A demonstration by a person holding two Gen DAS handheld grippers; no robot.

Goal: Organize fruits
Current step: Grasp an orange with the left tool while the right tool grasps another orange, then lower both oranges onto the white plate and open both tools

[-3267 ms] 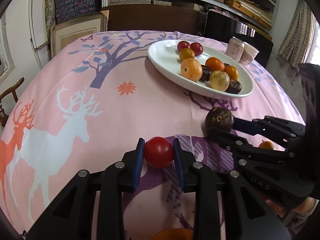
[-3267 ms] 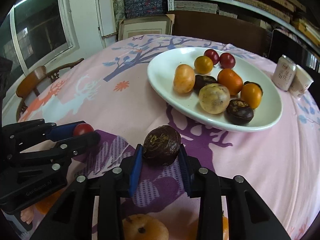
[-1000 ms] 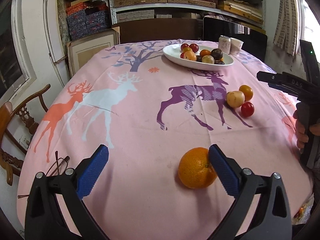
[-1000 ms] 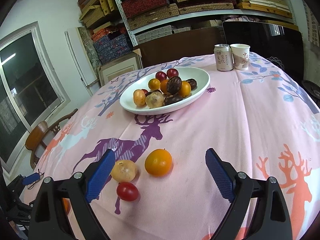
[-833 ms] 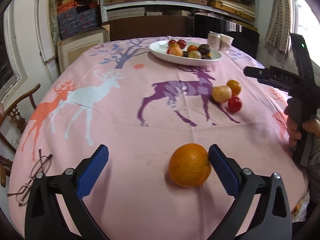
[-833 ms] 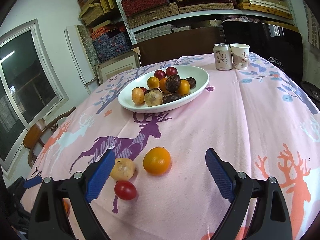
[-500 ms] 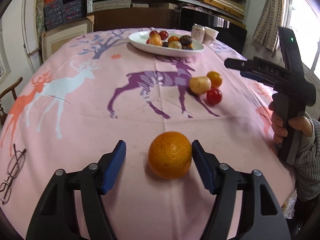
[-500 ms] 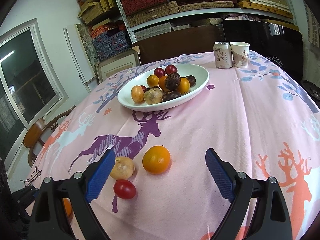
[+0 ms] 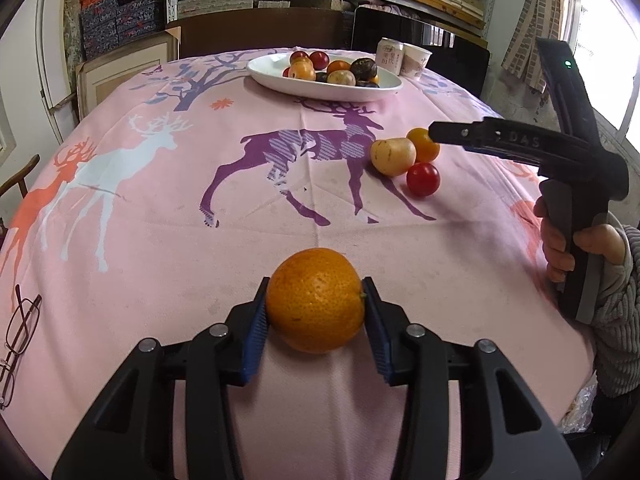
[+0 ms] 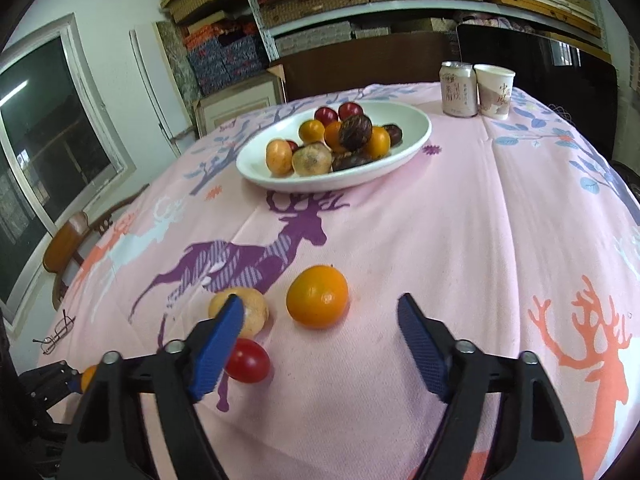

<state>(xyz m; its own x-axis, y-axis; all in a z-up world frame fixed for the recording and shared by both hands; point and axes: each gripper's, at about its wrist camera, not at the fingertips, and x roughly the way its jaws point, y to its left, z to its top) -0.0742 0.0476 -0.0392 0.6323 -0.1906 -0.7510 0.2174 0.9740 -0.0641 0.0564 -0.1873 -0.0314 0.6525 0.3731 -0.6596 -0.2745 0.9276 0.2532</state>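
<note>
The left tool (image 9: 315, 306) is clamped on an orange (image 9: 315, 299) at the bench's (image 9: 160, 240) near edge. The right tool (image 10: 320, 320) stands apart above three loose fruits (image 10: 317, 296). The plate (image 10: 416, 130) sits toward the far edge.

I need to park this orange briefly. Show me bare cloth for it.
Bare cloth: left of the orange, toward the glasses; also between the plate, can and small orange. Crowded: the plate, and the three fruits by the right gripper.
</note>
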